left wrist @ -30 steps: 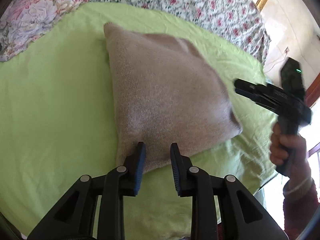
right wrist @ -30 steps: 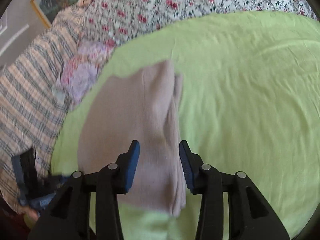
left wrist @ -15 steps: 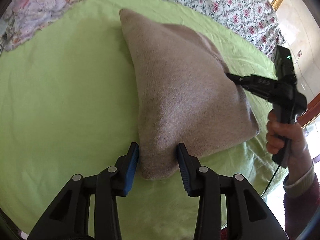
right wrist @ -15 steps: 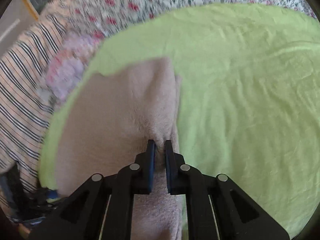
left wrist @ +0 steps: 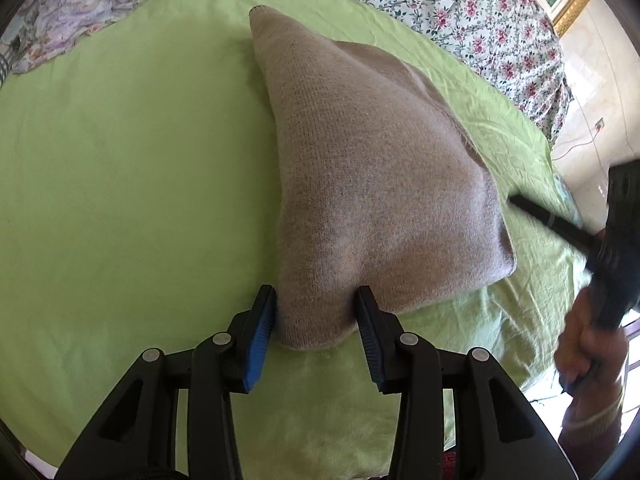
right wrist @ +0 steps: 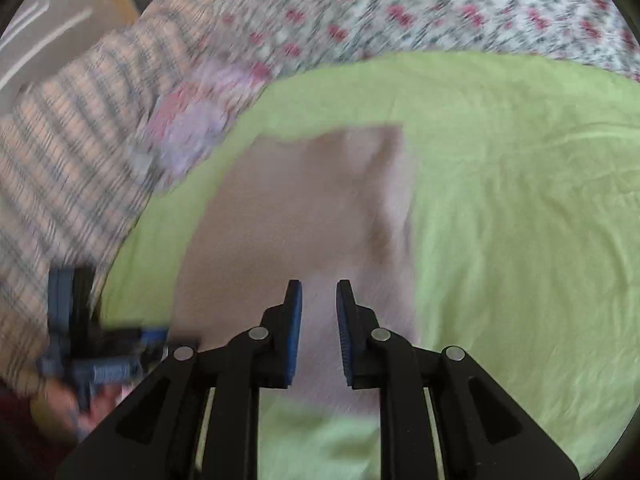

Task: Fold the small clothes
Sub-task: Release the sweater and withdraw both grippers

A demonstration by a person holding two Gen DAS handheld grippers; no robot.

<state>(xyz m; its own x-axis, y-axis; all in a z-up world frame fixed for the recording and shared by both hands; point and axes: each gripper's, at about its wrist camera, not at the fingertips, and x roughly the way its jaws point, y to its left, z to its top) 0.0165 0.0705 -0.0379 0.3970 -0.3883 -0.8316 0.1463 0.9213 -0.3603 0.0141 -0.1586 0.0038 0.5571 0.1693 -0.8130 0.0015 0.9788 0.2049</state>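
Lengthwise, folded beige garment probably points away from left gripper.

Bare green sheet lies left of the folded sweater.

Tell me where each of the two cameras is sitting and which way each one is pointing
Left wrist: on the left gripper, looking along its open fingers at the beige knit garment on the green sheet; the right hand shows at the right edge.
Right wrist: on the right gripper, fingers apart, over the same garment from its other side, blurred.
Shared: the garment, green sheet, floral bedding.
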